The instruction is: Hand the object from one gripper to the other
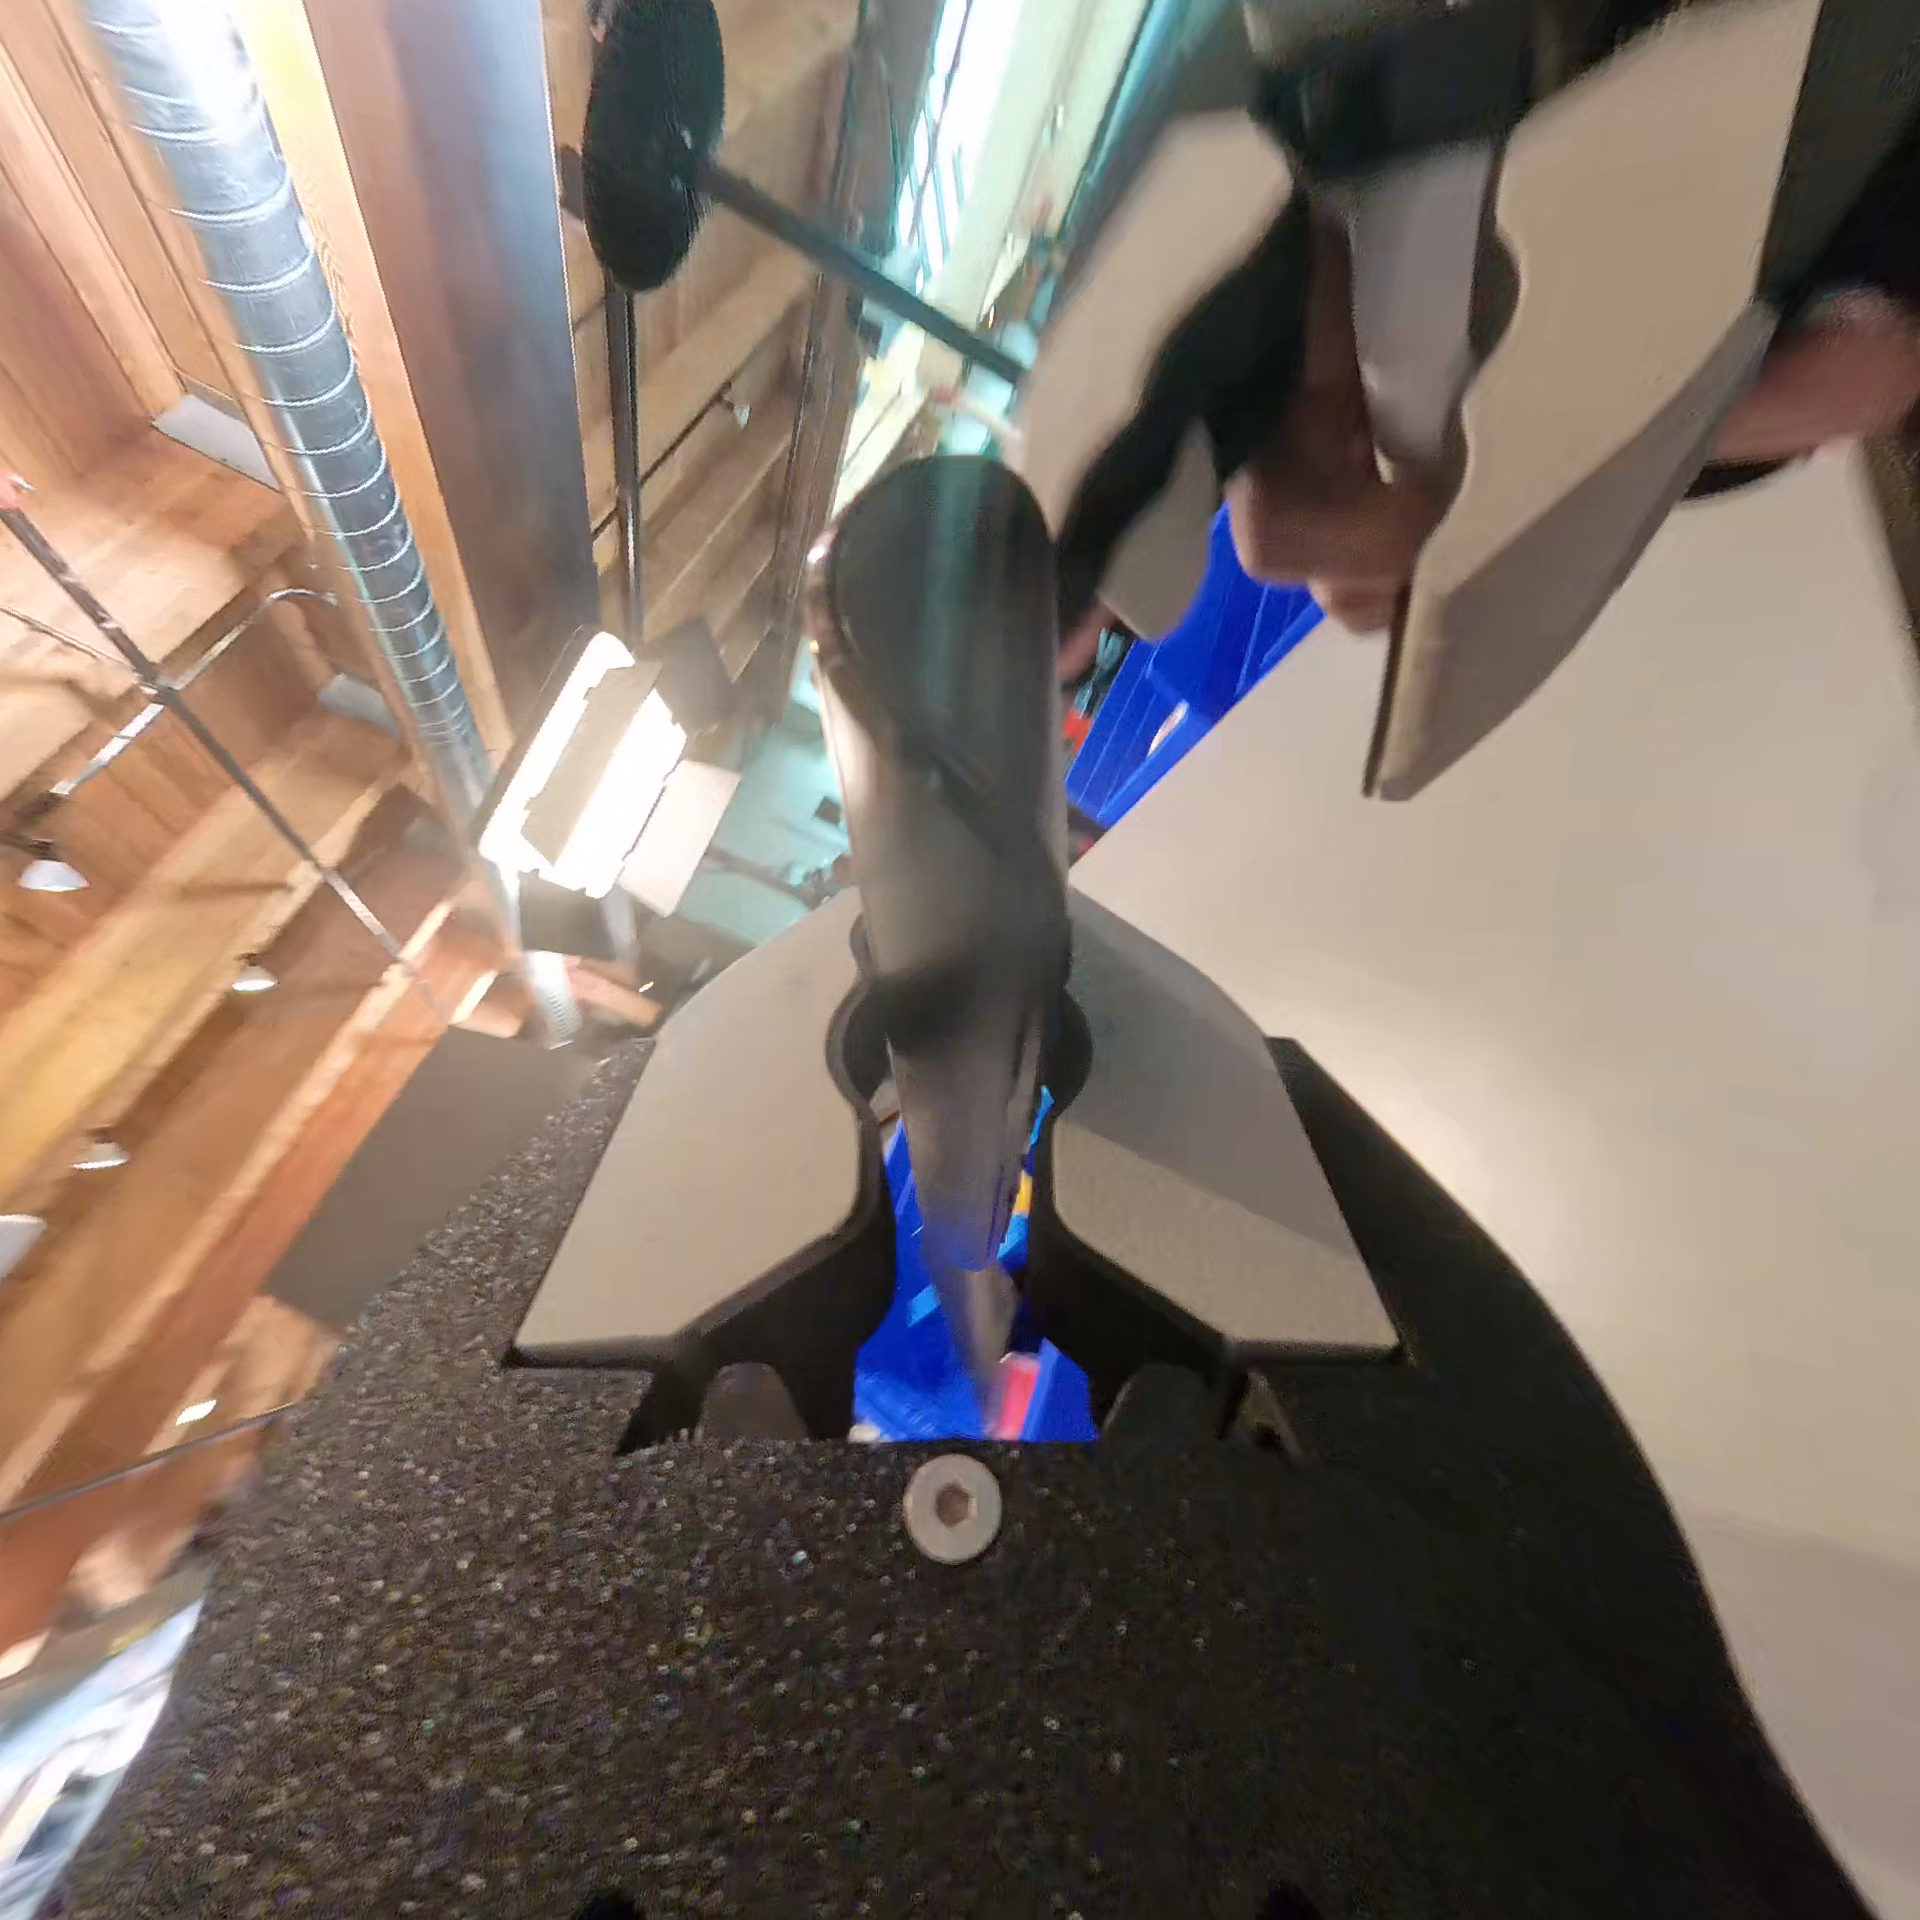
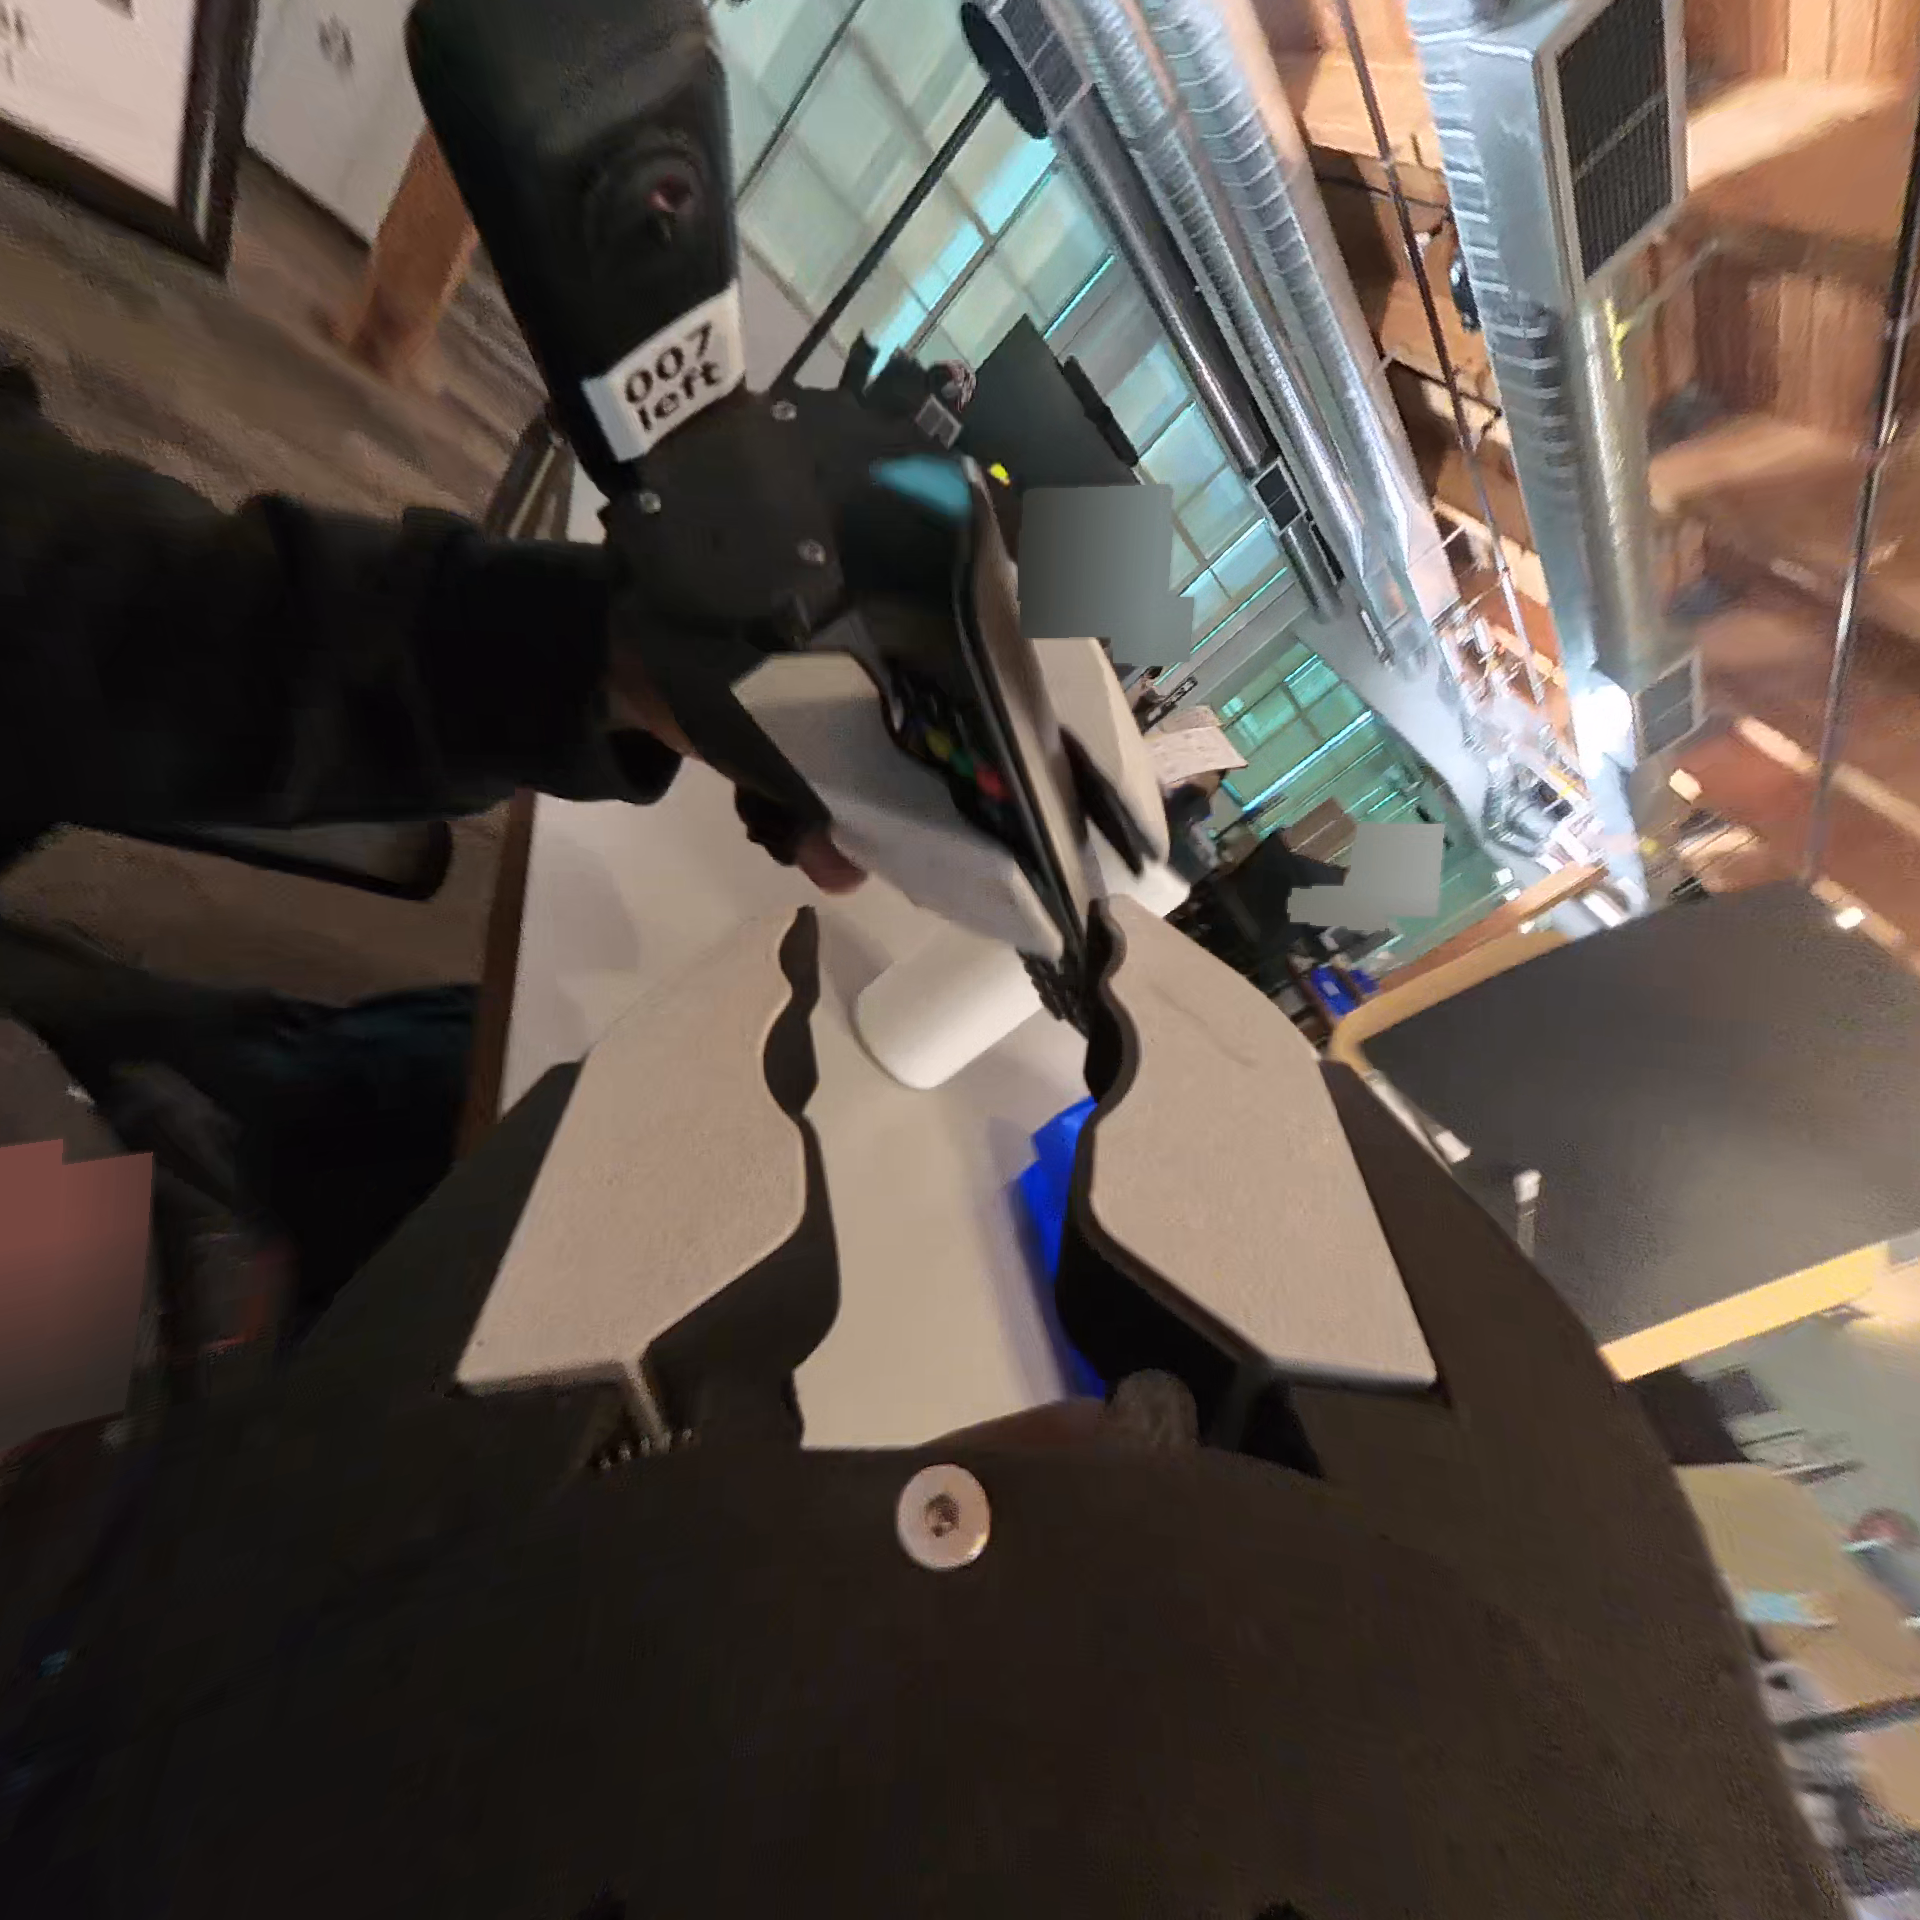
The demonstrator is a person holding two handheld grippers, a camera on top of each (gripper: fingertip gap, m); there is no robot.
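We see the left hand-held gripper clamped on a long, slim black plastic remote control with coloured buttons, gripped around mid-body, with the long axis running straight out from the fingers toward 12 o'clock in the left wrist view and the rounded end free above the fingertips. The right hand-held gripper sits at 1–2 o'clock there, fingers spread apart, empty, motion-blurred, not touching the remote. From the right wrist view, the right hand-held gripper is wide open with nothing between the pale pads; the remote comes in edge-on from 11–12 o'clock, slanting down toward 5 o'clock, its lower end just beside the right-side fingertip, possibly touching, we cannot tell. The left hand-held gripper pinches it from both flat faces. A white surface lies below, with a blue plastic bin showing between the fingers. Our judgement: the remote is off-centre in the open gap, toward 1 o'clock, so the right hand-held gripper needs to shift that way and advance along the free end before closing. Handover not yet done.
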